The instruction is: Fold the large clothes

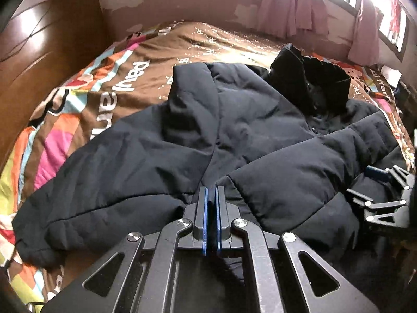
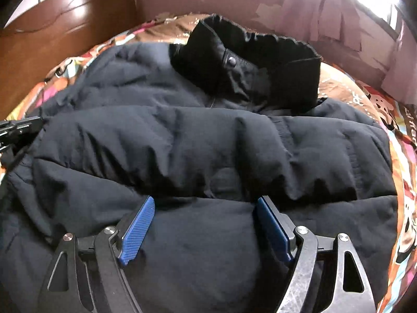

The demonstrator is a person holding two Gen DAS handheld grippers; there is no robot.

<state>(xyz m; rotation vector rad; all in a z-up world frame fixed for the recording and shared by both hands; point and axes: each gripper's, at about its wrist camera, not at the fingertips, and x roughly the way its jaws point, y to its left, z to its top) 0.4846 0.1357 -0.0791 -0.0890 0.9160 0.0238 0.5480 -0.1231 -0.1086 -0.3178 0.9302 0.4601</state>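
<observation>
1. The dark puffy jacket (image 1: 234, 140) lies spread on a bed with a colourful patterned bedspread (image 1: 78, 83), directly ahead of and under both grippers. Its black collar (image 2: 250, 60) stands up at the far end, away from the grippers.
2. The left gripper (image 1: 211, 195) has its blue pads together. A thin fold of jacket fabric seems to sit between them at the near edge, but it is hard to be sure, since the cloth is dark and bunched there.
3. The right gripper (image 2: 204, 224) has its jaws wide apart, one to each side of a padded bulge of the jacket. The pads (image 2: 136, 230) do not appear to press on the cloth yet, so nothing is held.
4. The step in hand looks like taking hold of the near edge with both grippers so it can be folded toward the collar.
5. To do it well, the right gripper should go deep enough to catch the hem itself, not only the top padding, which would slip out.
6. Both grips should sit level along the same edge, well apart, so the fold comes up straight.
7. The padding is thick and springy, so lift slowly and lay the fold flat before letting go.
8. The sleeve (image 1: 86, 187) to the left of the left gripper lies spread out and may need tucking in.
</observation>
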